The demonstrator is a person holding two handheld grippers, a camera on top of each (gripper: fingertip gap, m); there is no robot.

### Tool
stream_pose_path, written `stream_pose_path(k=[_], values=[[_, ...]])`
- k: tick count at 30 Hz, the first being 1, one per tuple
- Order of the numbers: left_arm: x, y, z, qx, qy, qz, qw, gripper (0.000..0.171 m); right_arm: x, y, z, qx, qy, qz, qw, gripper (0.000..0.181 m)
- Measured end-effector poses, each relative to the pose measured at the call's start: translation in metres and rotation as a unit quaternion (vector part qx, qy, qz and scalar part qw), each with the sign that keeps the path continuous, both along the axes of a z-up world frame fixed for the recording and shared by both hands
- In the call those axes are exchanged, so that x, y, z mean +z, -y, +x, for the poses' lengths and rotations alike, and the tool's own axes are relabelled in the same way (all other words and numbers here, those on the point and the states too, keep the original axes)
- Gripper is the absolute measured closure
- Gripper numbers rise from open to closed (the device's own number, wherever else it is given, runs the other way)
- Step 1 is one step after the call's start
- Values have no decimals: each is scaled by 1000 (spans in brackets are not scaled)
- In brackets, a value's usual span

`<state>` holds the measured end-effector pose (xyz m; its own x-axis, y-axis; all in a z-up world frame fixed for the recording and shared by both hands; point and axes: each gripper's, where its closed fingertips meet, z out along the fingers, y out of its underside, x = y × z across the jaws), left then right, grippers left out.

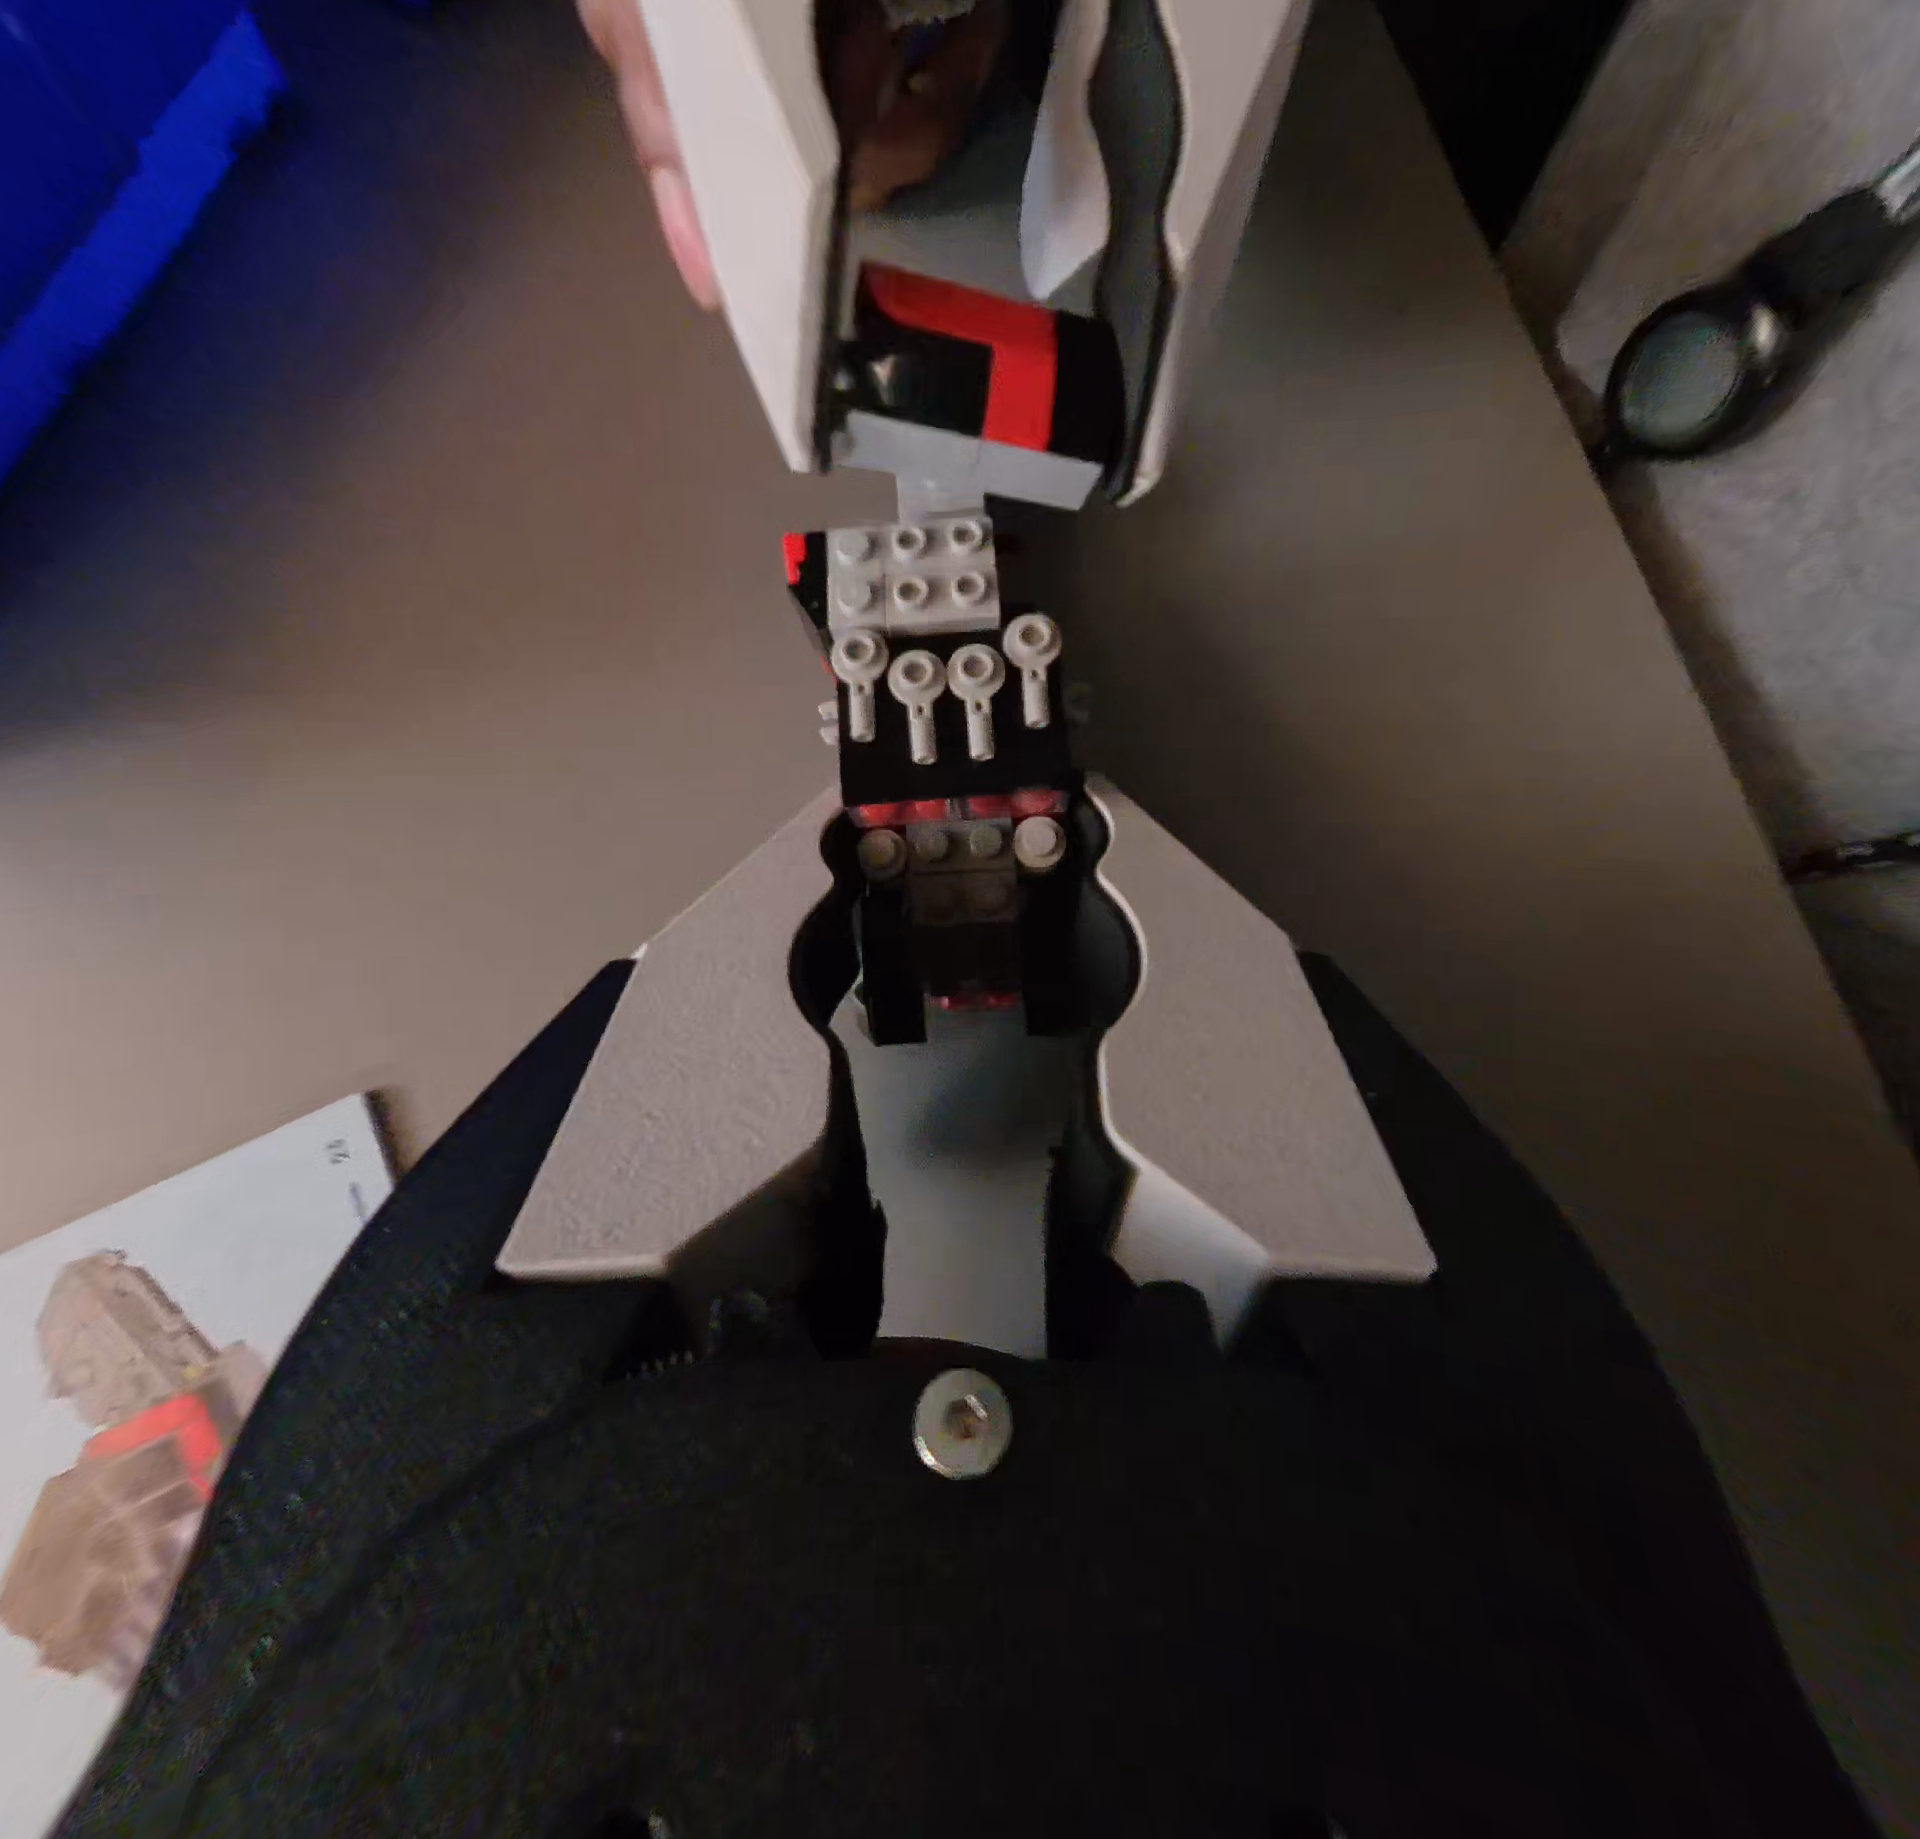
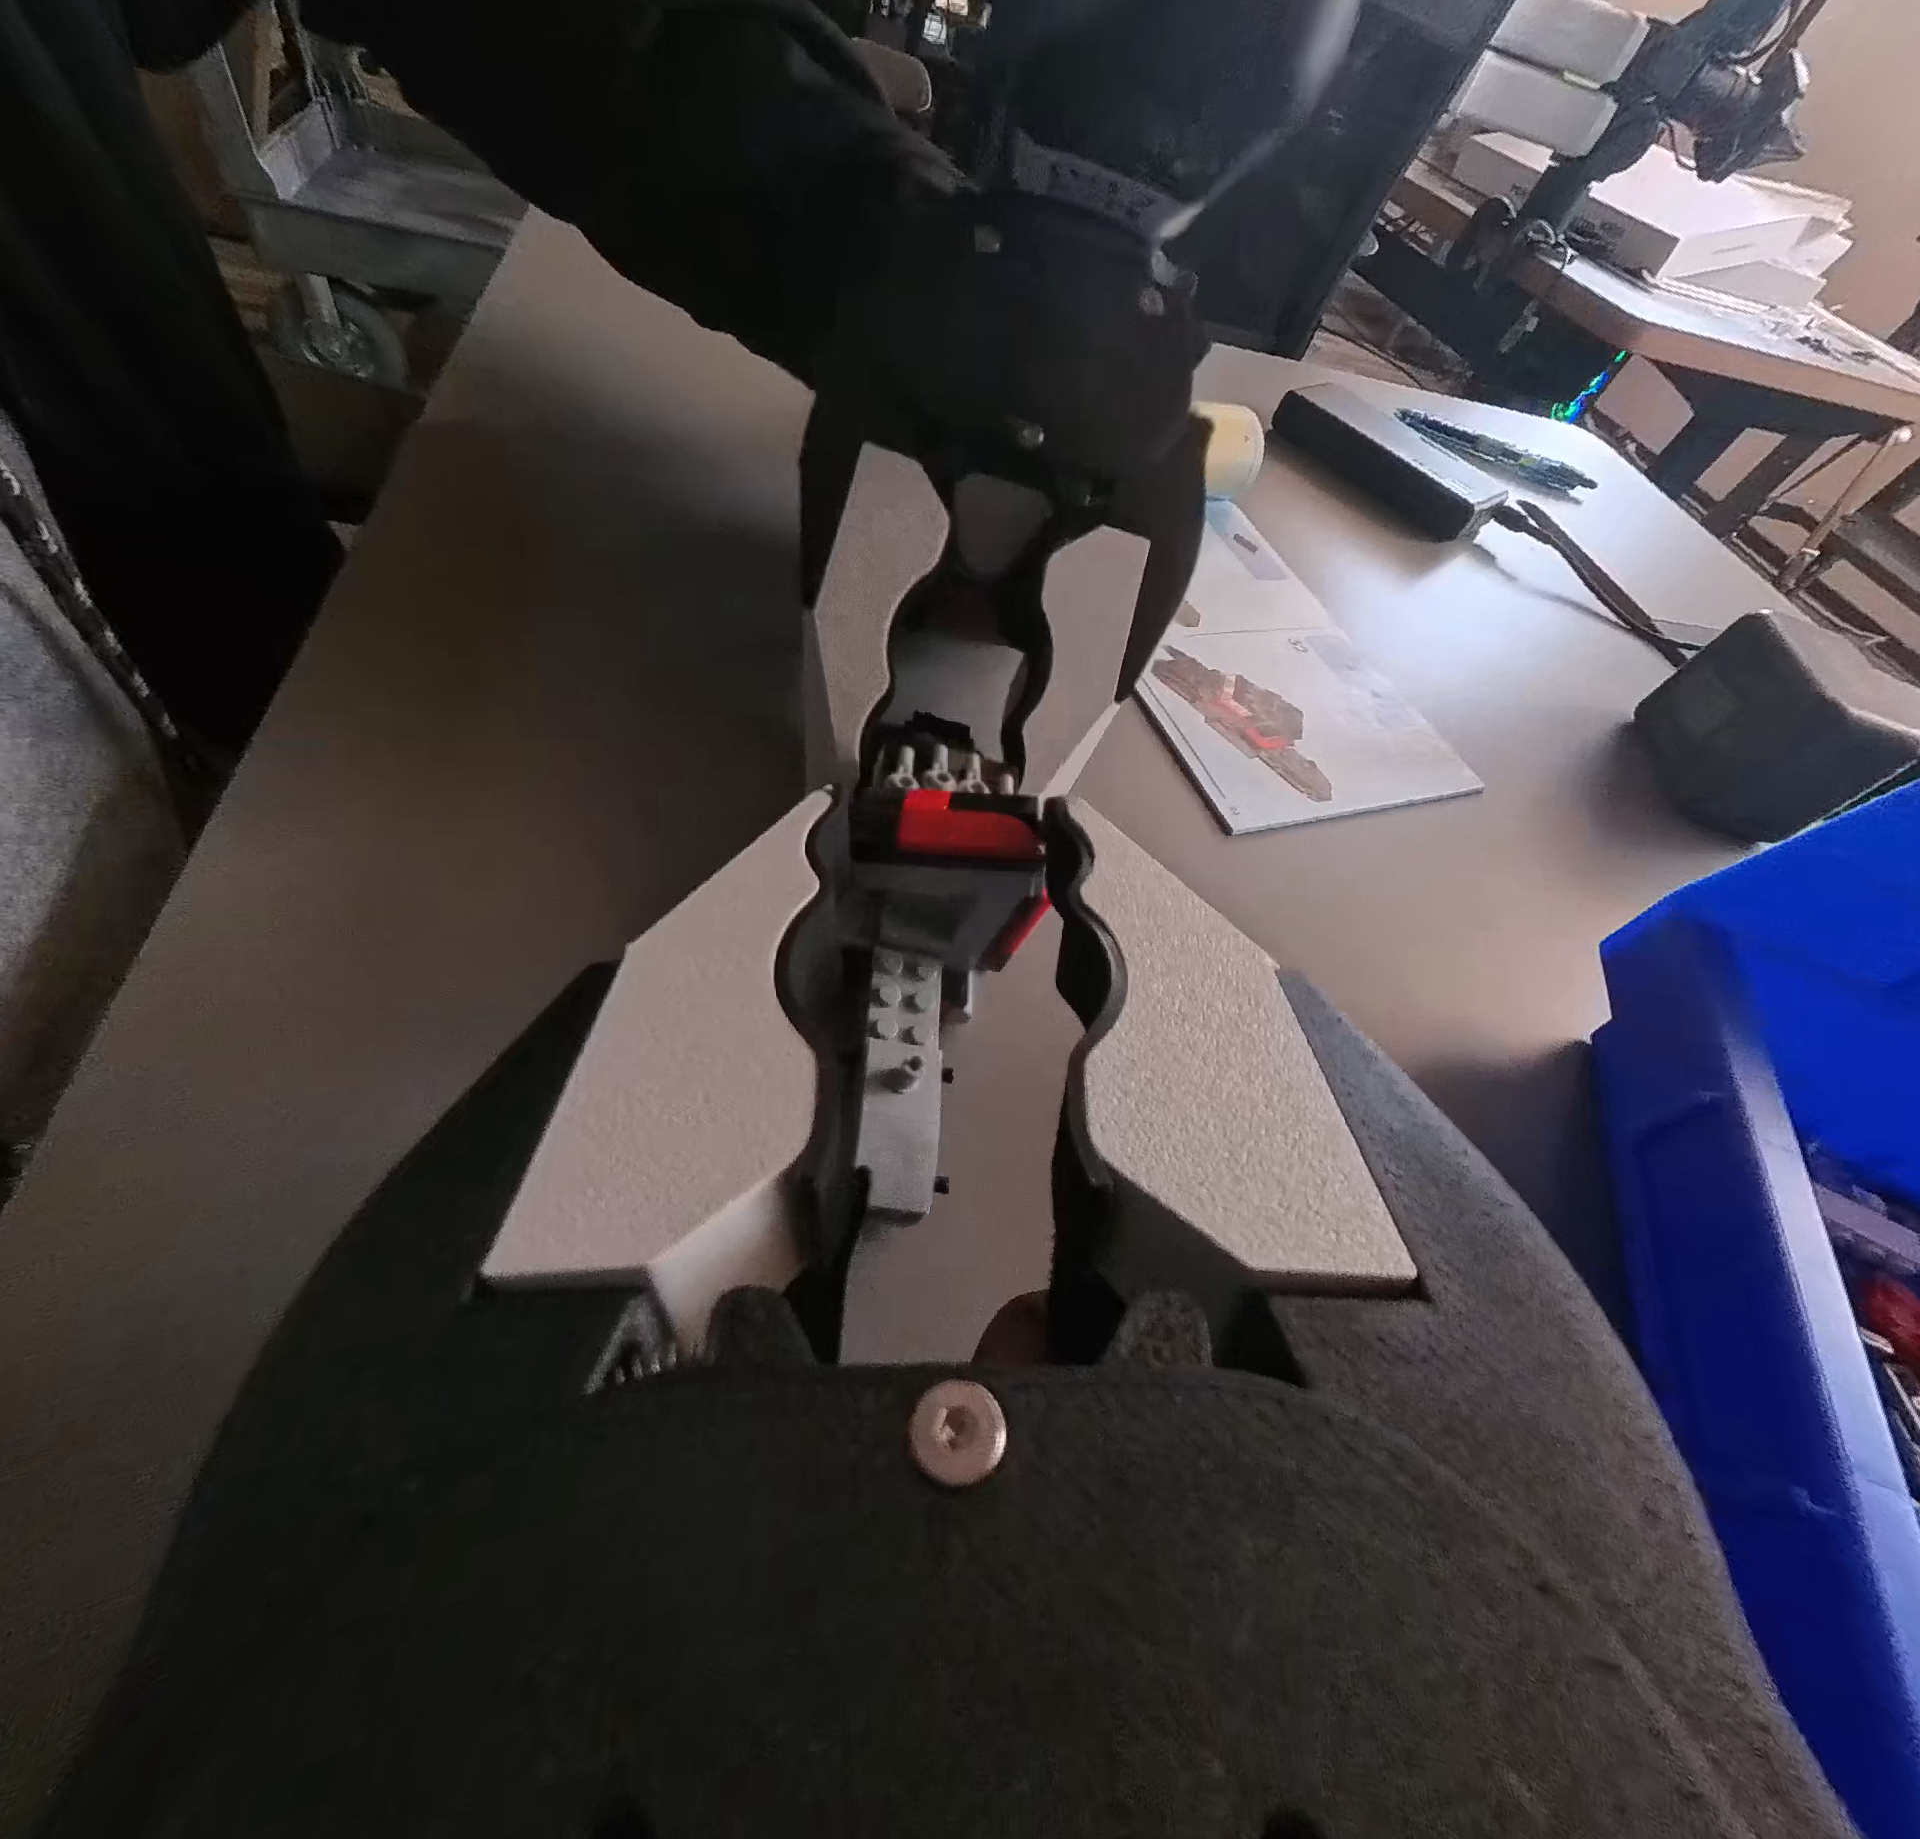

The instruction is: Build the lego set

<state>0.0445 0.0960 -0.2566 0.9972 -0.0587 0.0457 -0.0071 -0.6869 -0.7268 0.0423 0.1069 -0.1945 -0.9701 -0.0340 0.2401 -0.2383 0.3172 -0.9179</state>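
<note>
The left gripper (image 1: 961, 854) has its jaws clamped on a black lego block (image 1: 951, 750) with four little grey pins. The right gripper (image 2: 940, 833) faces it, jaws clamped on a red, black and grey lego piece (image 2: 945, 833). The two pieces seem to touch, held above the brown worktop (image 2: 520, 750). An instruction booklet (image 2: 1309, 740) lies open nearby, beside a blue bin (image 2: 1766, 1062).

A beige table (image 2: 582, 584) fills the space under the tongs. Beyond them to the right stands a wooden desk (image 2: 1704, 355) with white boxes (image 2: 1725, 231); to the left, a grey cart (image 2: 343, 220).
</note>
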Motion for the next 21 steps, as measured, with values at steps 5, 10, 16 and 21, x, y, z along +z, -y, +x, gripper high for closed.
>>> stream_pose_path(k=[5, 10, 16, 21], values=[[8, -1, 6, 37, 137, 14, 990, 133, 7, -2, -1, 5, -10, -3, 1000, 143], [22, -7, 14, 66, 267, 48, 960, 133, 12, 1, -2, 24, -10, -2, 1000, 143], [32, -9, 20, 74, 344, 80, 933, 134, 20, 9, 4, 60, -11, 3, 998, 142], [36, -6, 22, 66, 377, 89, 919, 134, 24, 13, 8, 87, 4, 8, 996, 143]])
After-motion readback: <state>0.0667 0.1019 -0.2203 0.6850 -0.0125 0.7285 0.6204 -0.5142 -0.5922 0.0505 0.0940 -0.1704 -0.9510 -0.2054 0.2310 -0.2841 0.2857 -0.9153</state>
